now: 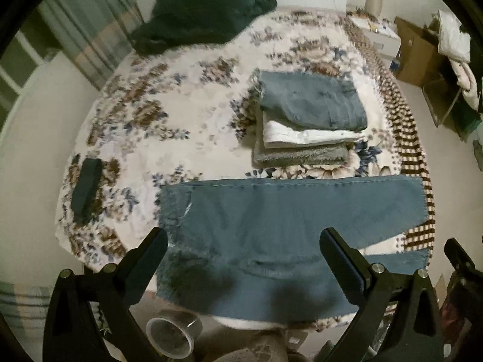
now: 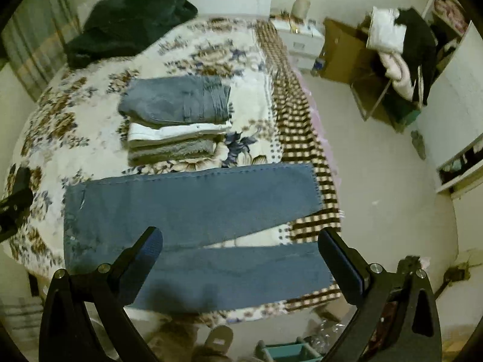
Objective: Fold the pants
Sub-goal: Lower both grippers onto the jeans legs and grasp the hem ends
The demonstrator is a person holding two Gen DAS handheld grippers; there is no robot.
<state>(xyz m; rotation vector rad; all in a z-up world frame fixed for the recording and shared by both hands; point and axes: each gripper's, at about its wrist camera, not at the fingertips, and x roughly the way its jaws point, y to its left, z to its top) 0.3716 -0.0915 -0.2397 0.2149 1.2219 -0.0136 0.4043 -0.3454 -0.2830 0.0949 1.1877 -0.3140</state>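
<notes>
Looking down through both wrist cameras, I see the blue pants (image 1: 271, 220) spread flat across the near edge of the bed (image 1: 181, 114), waist end to the left and both legs running out to the right. The far leg lies straight along the floral bedspread; the near leg angles away from it toward the hem, leaving a narrow wedge of bedspread showing between the two. My left gripper (image 1: 244, 256) hangs above the waist and seat area with its jaws spread wide, holding nothing; I cannot tell from this view whether either finger touches the fabric. My right gripper (image 2: 241, 256) is likewise wide open and empty, positioned over the near leg, with its right finger close to that leg's hem at the checked border of the bedspread. Behind the pants, near the middle of the bed, stands a stack of folded clothes (image 1: 308, 117): grey-blue jeans on top, a white garment beneath, a grey fleecy item at the bottom. A dark green blanket (image 1: 202, 12) is heaped at the far end of the bed, and a small dark case (image 1: 86, 190) lies on the left side. A roll of tape (image 1: 172, 335) sits below the left gripper, off the bed edge.
</notes>
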